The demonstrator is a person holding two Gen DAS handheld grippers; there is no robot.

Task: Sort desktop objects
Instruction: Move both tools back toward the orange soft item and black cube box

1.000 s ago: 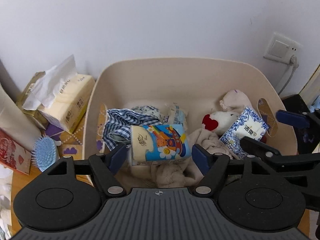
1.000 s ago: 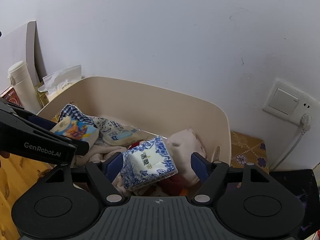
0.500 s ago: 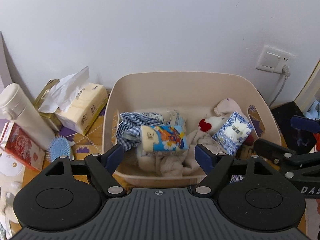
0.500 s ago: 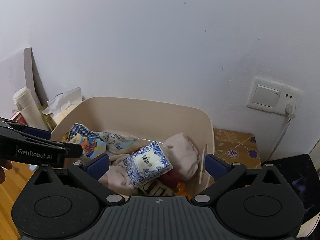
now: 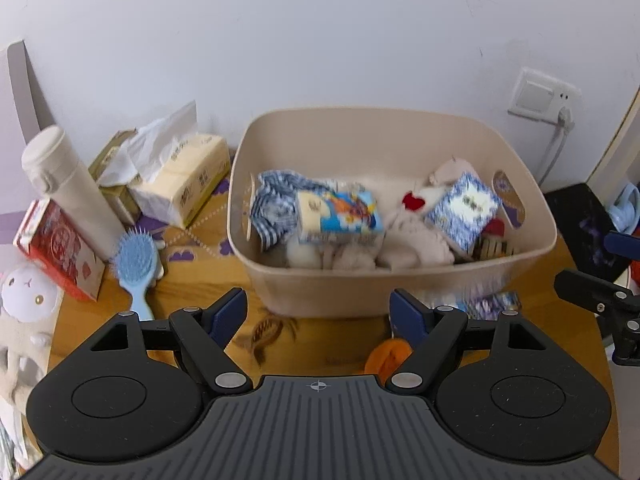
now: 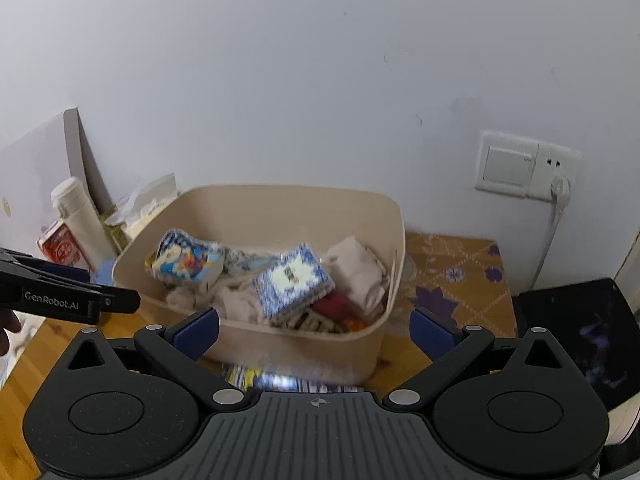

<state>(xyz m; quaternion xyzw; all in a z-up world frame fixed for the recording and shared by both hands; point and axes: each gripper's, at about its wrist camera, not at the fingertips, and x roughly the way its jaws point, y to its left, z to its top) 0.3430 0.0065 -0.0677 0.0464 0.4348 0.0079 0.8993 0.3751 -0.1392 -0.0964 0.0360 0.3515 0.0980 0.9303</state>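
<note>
Here both packs lie in bin [image 5: 400, 292] beyond gripper [image 5: 318, 314].

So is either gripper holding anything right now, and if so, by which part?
Nothing is held. The left gripper and right gripper both stand open and empty, short of the beige plastic bin.

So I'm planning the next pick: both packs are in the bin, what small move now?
Probably swing the left gripper left toward the blue hairbrush. Its fingers are open and empty, the beige bin already holds both tissue packs, and the brush lies loose on the wooden table beside it.
</note>
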